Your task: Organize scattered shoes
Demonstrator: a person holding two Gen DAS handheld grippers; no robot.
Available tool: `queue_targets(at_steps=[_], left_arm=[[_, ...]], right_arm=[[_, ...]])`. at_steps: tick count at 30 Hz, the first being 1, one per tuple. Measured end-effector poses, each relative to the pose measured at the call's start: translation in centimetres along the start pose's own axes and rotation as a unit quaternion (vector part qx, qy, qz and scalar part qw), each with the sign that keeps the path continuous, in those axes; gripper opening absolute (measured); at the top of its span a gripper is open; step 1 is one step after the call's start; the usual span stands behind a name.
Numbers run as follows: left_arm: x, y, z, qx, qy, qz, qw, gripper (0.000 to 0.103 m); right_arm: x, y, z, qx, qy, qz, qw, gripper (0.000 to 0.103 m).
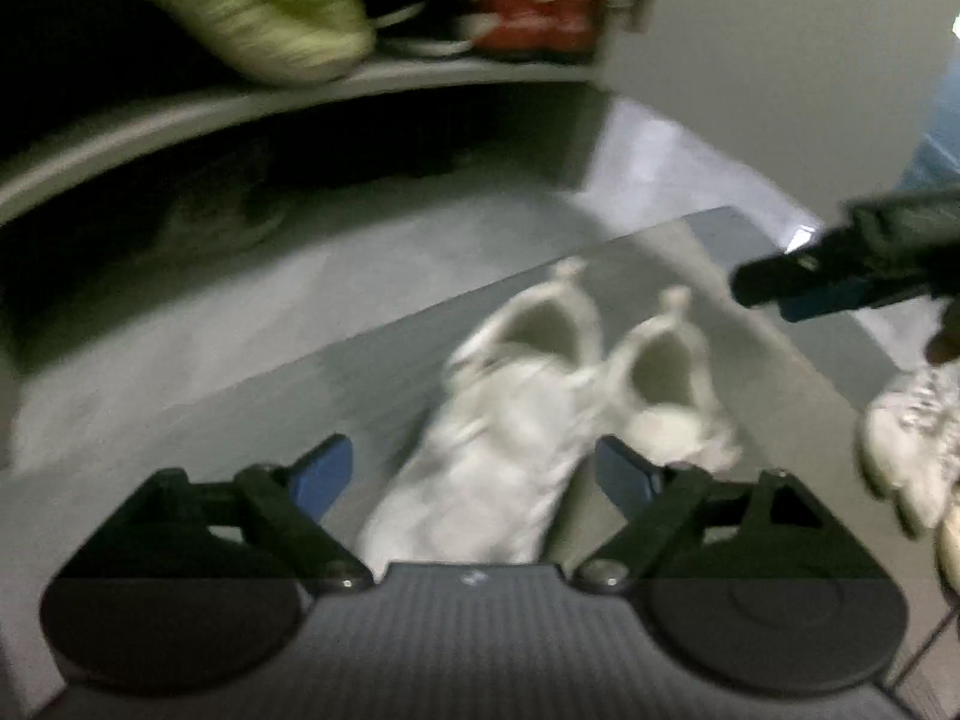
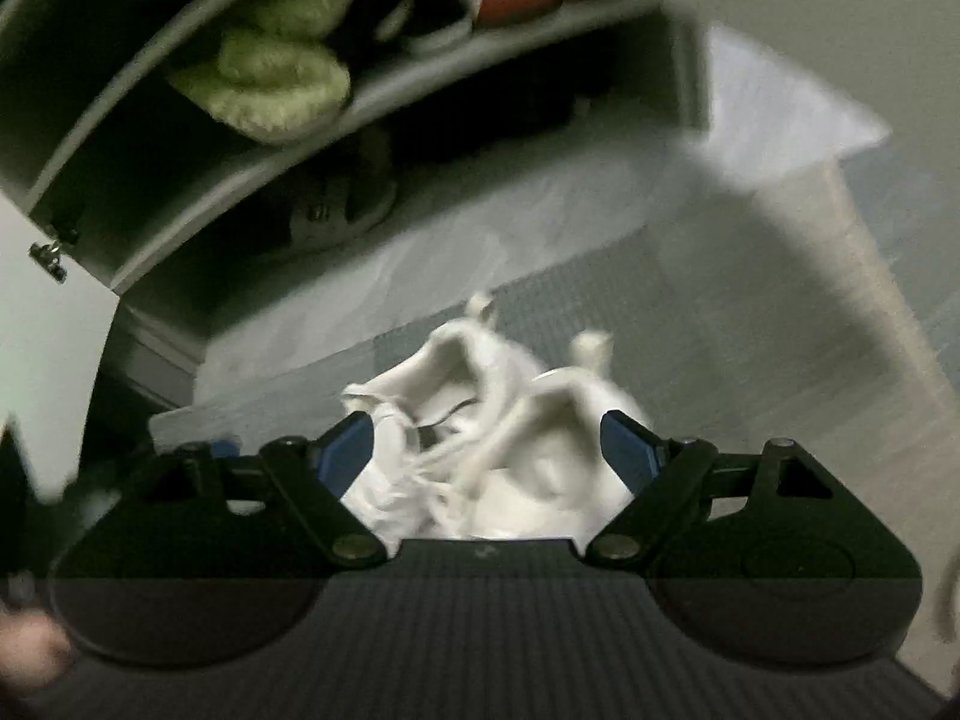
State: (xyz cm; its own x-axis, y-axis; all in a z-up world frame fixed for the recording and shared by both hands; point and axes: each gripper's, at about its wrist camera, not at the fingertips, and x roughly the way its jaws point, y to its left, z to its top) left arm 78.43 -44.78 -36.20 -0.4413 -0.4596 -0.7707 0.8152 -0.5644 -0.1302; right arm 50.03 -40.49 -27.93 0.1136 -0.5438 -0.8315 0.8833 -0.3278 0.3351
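light: dim, greyish | blur: heavy motion smear in both views | edges: fisheye bending, dark corners

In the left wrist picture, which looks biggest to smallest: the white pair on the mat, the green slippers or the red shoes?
1. White pair, largest, though nearest the camera, which inflates it.
2. Green slippers on the shelf.
3. Red shoes, smallest, partly cut off by the cabinet edge.
Blur makes all outlines rough.
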Motion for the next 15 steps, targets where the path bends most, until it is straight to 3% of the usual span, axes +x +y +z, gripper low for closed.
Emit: queue_targets(at_steps=[5, 7, 10, 15], left_arm=[[-0.3, 3.7, -2.2, -0.052, 0.033, 0.033, 0.9975, 0.089], [-1.0, 5.1, -2.7, -0.065, 0.035, 0.049, 0.9961, 0.089], [-1.8, 6.4, -3.2, -0.073, 0.024, 0.070, 0.9945, 0.089], [-2.0, 7.5, -3.2, -0.098, 0.019, 0.076, 0.9921, 0.089]], right_arm=[[6.6, 0.3, -0.2, 0.098, 0.006, -0.075, 0.992, 0.084], [8.4, 0.2, -0.5, 0.129, 0.001, -0.097, 0.987, 0.074], [9.7, 0.7, -0.7, 0.118, -0.019, -0.110, 0.987, 0.068], [10.7, 1.6, -2.8, 0.096, -0.097, -0.162, 0.977, 0.061]])
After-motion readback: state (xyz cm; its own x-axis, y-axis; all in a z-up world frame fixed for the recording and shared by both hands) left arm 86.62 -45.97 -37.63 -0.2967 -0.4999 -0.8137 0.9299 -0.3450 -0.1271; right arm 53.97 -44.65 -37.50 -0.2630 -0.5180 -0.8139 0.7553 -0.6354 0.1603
